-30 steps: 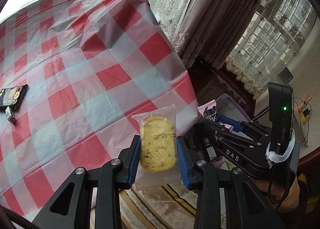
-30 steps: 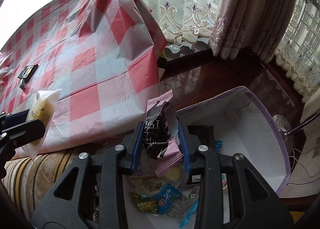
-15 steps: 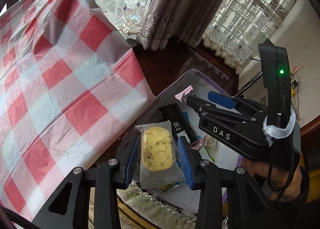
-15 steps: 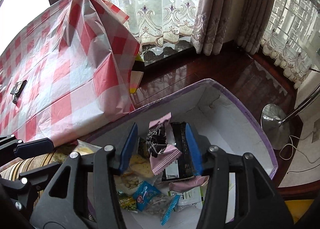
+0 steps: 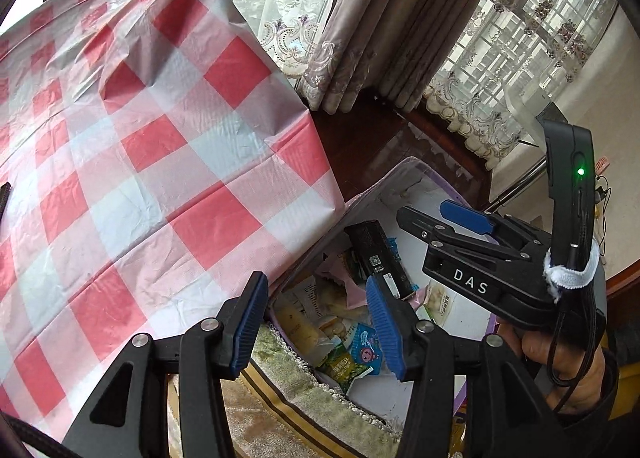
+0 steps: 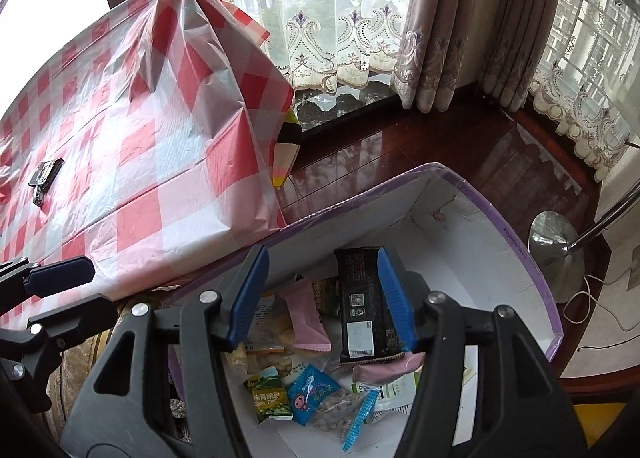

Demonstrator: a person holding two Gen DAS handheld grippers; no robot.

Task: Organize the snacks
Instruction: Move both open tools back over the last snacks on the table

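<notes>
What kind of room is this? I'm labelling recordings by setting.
Probably a home dining or living room: a table under a checked tablecloth, lace curtains at a bay window, and a box of snacks on the floor.

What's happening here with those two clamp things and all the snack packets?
A person is sorting snacks with a hand-held gripper in each hand. Both the left gripper and the right gripper hang over a white box with a purple rim beside the checked tablecloth. Their jaws have just been opening and nothing is between them now. The box holds a heap of packets, among them a long black packet and a pink packet. A small dark packet lies on the tablecloth.
</notes>
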